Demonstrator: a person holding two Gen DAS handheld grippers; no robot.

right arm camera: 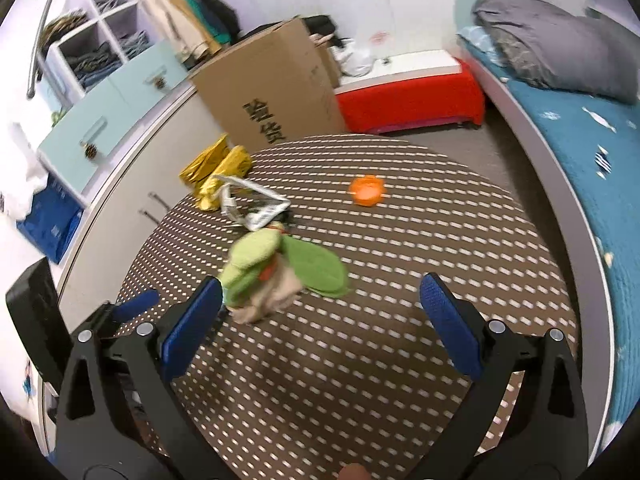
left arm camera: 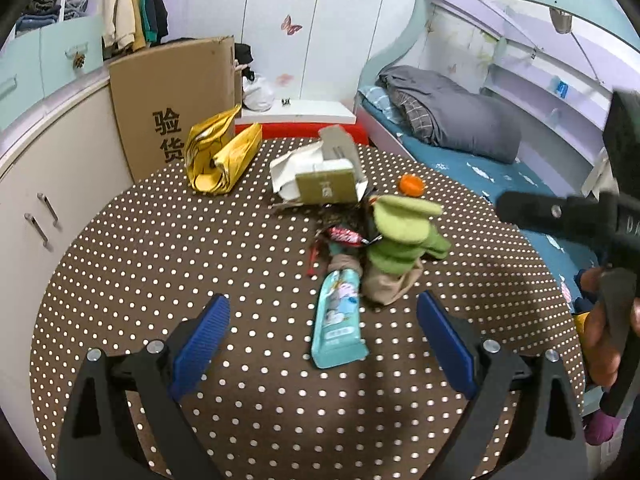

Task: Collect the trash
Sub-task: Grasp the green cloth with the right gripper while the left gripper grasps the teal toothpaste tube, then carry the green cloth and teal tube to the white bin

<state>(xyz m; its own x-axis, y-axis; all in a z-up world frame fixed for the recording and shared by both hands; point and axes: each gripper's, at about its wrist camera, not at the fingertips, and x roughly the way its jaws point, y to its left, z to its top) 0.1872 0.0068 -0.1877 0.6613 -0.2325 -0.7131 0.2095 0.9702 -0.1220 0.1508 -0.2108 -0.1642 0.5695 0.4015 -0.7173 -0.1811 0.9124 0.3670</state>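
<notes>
Both grippers hover over the round table with its brown polka-dot cloth; nothing grasped.

Left gripper: jaws spread wide, empty, aimed along the teal toothpaste-style tube, which lies flat between the two blue pads and just ahead of them. Judged: this is the approach for a first pick, the tube being the nearest loose item.

Right gripper: jaws also wide apart, holding nothing. View is motion-blurred (so fine detail here is unreliable). Its left pad sits just beside the green cloth items, which rest on something beige.

Trash is clustered mid-table: torn cardboard box, red snack wrapper, yellow foil bag at the far-left edge, orange bottle cap apart toward the bed side.

No bin visible in either view; the large cardboard carton beside the table may serve, cannot confirm.
</notes>
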